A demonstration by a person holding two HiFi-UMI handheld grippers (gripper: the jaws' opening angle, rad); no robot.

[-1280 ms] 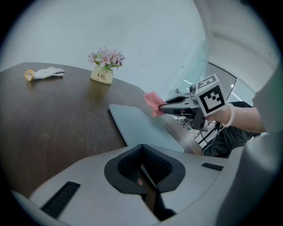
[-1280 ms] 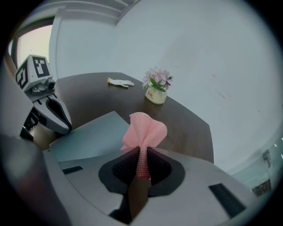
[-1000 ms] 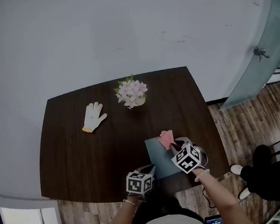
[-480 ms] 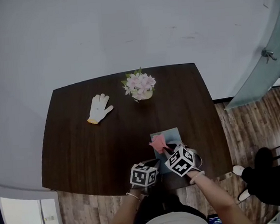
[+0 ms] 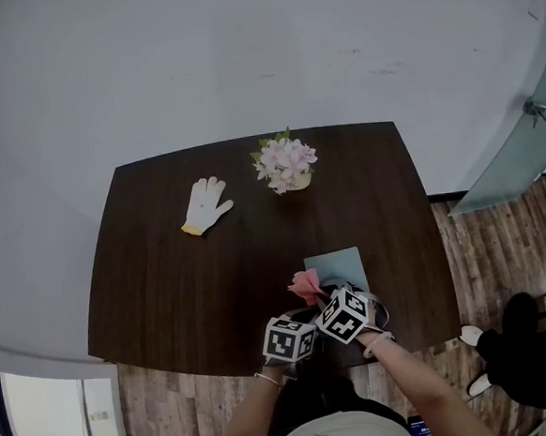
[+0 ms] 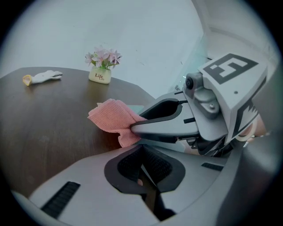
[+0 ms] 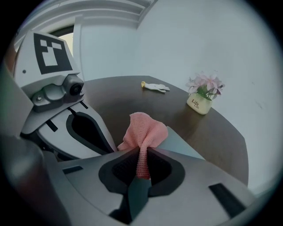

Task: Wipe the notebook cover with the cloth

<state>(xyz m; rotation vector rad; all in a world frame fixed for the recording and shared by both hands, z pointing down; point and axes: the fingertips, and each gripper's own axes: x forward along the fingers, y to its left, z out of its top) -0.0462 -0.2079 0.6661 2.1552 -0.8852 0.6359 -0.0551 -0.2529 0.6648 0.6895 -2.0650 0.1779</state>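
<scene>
Cloth (image 5: 305, 285) dragged toward table's (image 5: 165, 287) front edge since a second ago; now at left edge of notebook (image 5: 338, 264), which lies near front-right corner. Right gripper (image 7: 141, 161) clenched on pink cloth, bunch standing above jaws, likely mid-stroke over teal cover. Left gripper (image 6: 142, 167) closed on nothing, just beside right one, crowding stroke path. Glove (image 5: 206, 204), flowerpot (image 5: 287, 162) near back edge, well apart.
</scene>
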